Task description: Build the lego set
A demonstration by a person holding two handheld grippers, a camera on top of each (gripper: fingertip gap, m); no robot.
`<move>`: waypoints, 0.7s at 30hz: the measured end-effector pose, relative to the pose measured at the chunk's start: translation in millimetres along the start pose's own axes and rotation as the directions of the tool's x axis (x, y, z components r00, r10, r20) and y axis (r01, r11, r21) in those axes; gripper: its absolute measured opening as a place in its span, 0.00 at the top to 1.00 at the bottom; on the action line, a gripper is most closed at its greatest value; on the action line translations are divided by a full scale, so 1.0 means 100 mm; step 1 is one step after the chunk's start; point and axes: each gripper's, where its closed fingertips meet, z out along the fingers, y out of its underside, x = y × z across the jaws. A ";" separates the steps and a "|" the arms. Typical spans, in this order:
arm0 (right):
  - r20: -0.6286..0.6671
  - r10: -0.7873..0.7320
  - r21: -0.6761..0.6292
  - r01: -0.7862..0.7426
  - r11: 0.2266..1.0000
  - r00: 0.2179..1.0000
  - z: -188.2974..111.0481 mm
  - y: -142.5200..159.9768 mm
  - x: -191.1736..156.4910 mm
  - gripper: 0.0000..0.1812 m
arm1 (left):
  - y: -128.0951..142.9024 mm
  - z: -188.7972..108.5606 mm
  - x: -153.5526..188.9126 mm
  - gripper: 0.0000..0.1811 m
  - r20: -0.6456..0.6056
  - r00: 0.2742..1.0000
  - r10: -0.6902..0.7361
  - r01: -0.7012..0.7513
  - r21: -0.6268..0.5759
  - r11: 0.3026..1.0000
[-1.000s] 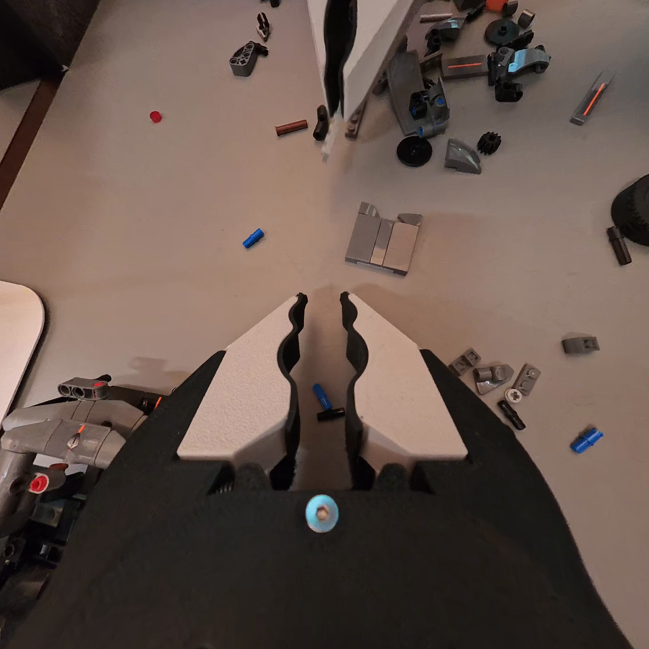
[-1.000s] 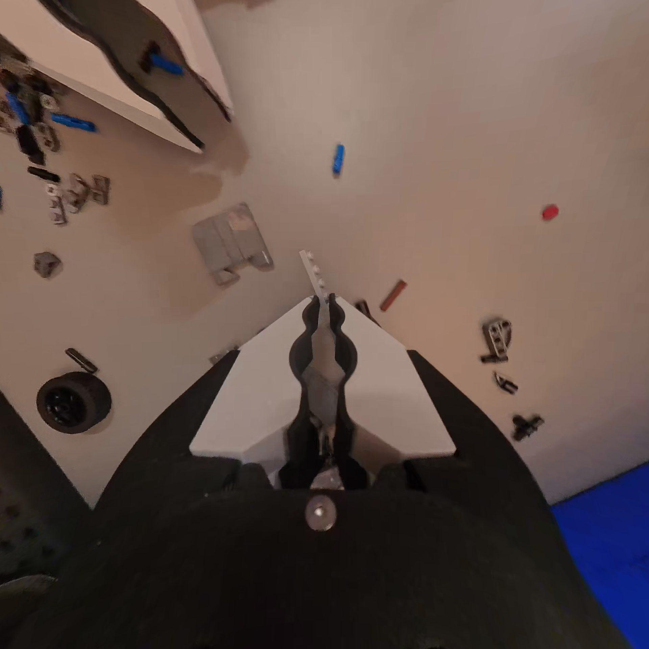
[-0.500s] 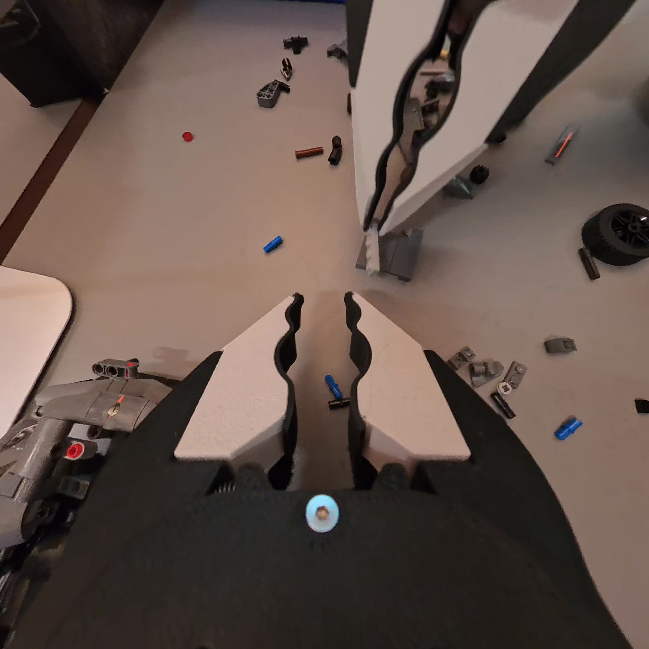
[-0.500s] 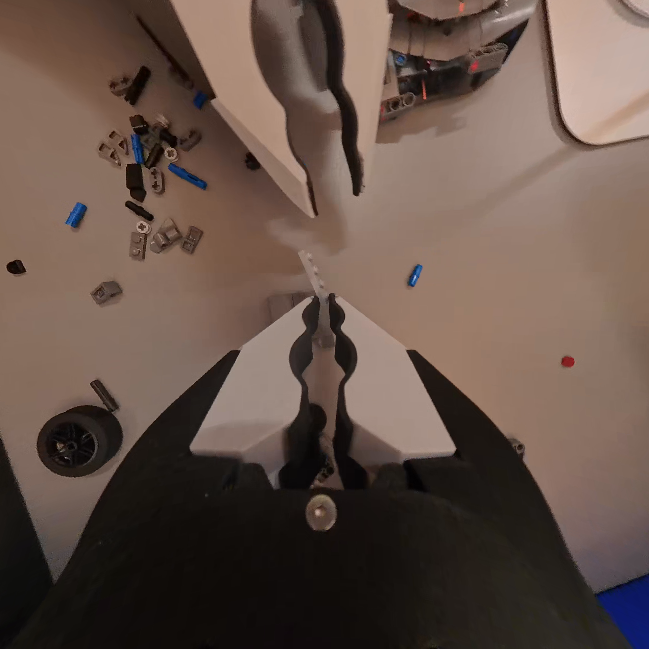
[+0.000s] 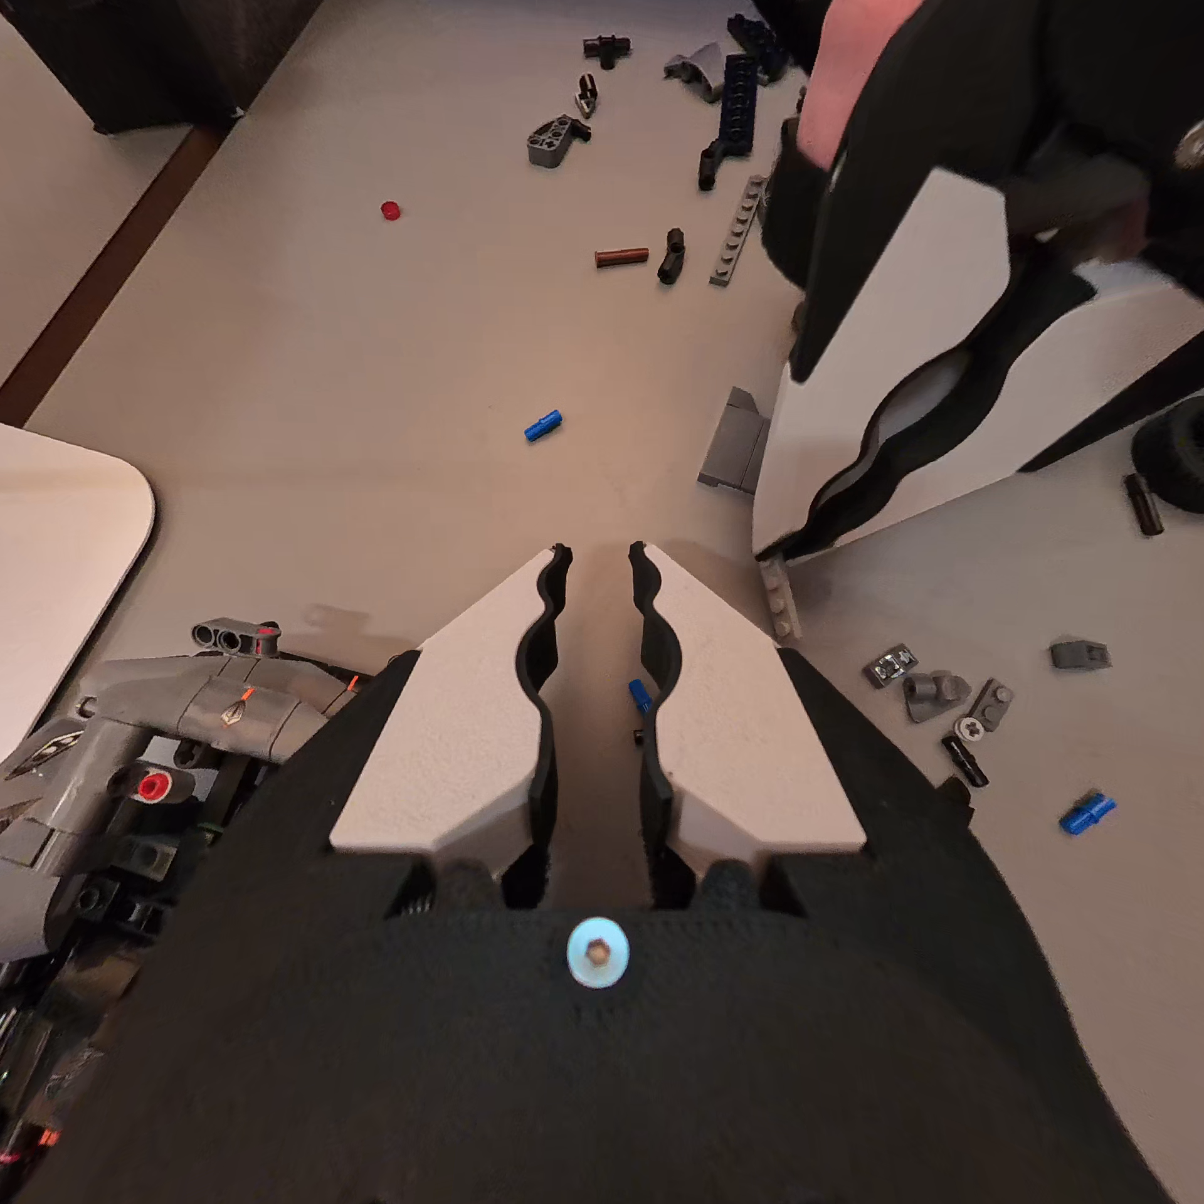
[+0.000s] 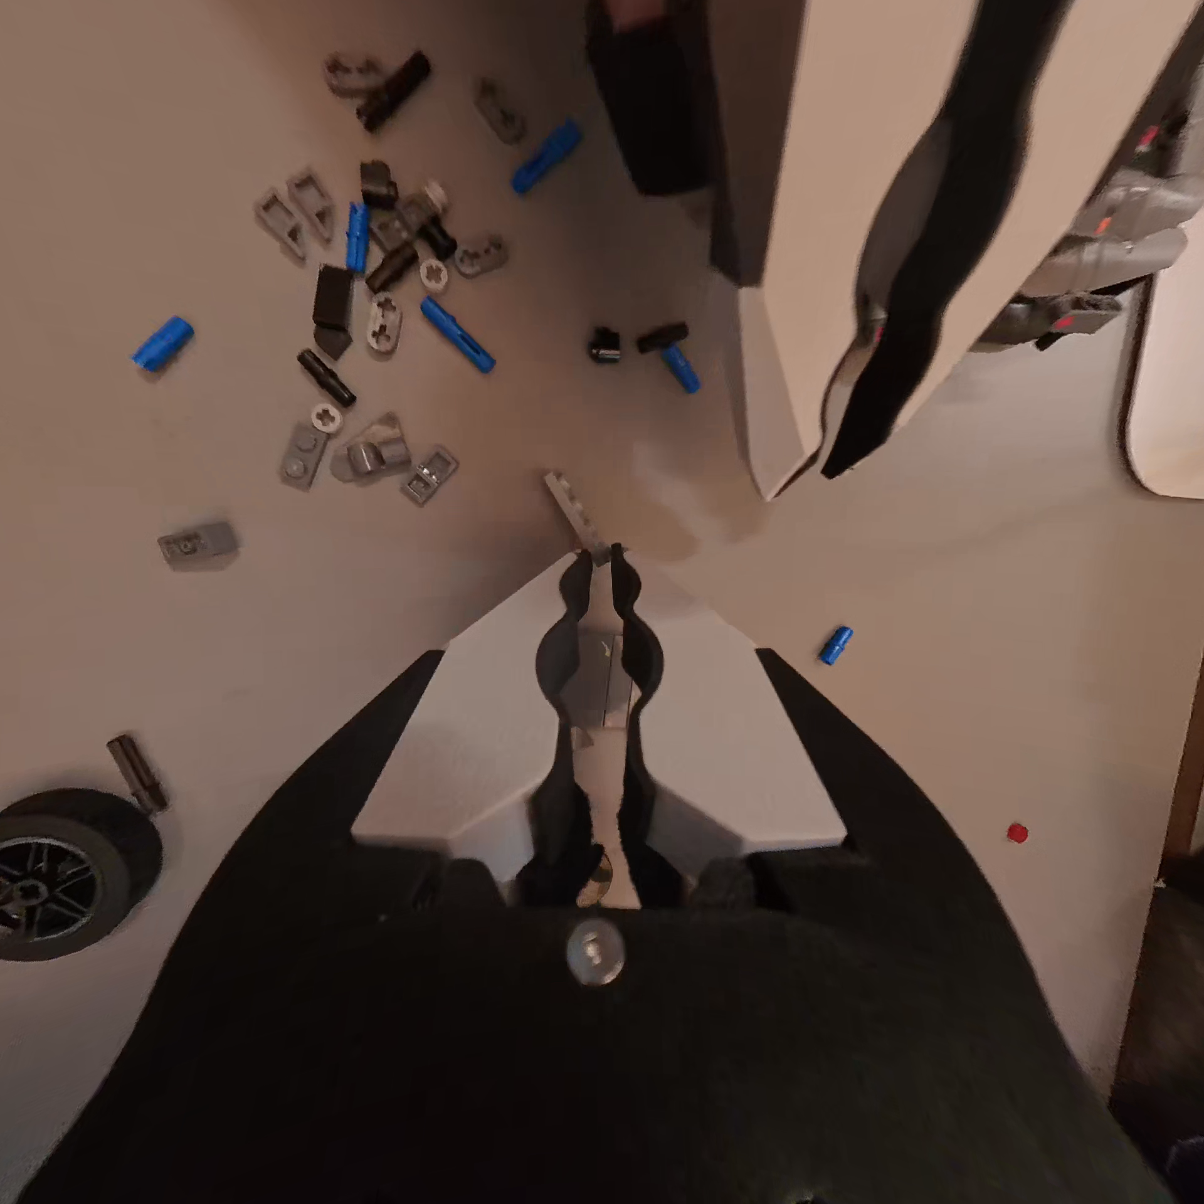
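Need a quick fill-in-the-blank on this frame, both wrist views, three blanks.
1. The right gripper is shut on a thin grey ____.
2. The left gripper has its fingers ____, holding nothing.
3. The small round stud lying alone on the table is ____.

Missing words: plate; open; red

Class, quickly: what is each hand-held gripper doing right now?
Left hand-held gripper: open, empty.
Right hand-held gripper: shut on a thin grey studded plate.
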 end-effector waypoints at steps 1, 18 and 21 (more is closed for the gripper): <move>0.011 -0.009 -0.012 0.009 1.000 1.000 0.02 0.02 -0.03 0.98 | 0.00 0.00 0.00 0.90 -0.002 1.000 0.000 0.000 -0.001 1.000; 0.118 0.190 -0.116 -0.176 0.978 0.975 -0.13 0.43 -0.01 0.76 | 0.02 -0.01 -0.02 0.91 0.007 1.000 0.008 -0.008 -0.006 1.000; 0.121 0.205 -0.134 -0.188 0.973 0.971 -0.13 0.48 0.00 0.72 | 0.02 0.00 -0.01 0.91 0.005 1.000 0.010 -0.010 -0.008 1.000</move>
